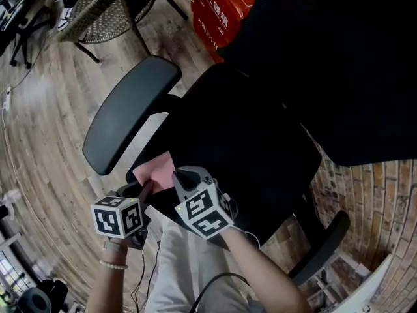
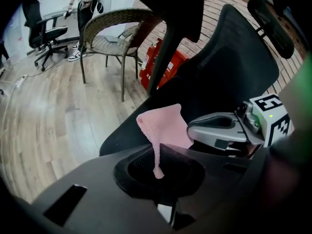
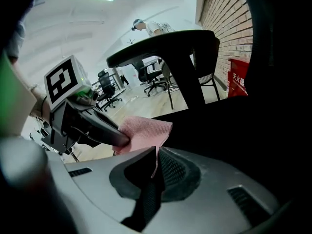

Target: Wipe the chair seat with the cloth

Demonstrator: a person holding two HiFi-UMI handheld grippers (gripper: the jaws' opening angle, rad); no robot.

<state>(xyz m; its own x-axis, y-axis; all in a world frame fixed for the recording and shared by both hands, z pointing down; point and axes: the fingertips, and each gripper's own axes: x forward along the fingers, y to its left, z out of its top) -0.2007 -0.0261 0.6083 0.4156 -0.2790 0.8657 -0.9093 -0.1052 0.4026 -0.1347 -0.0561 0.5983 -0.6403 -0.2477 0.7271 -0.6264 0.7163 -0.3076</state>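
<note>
Head view showed one small pink cloth [image 1: 155, 171], bumpy like a knit, at the near edge of the black chair seat [image 1: 254, 155]. Two grippers, the left gripper [image 1: 146, 189] and the right gripper [image 1: 183, 177], each had its jaws pressed together on an edge of the cloth. Their tips hid part of the cloth, and the dark seat was hard to make out.
</note>
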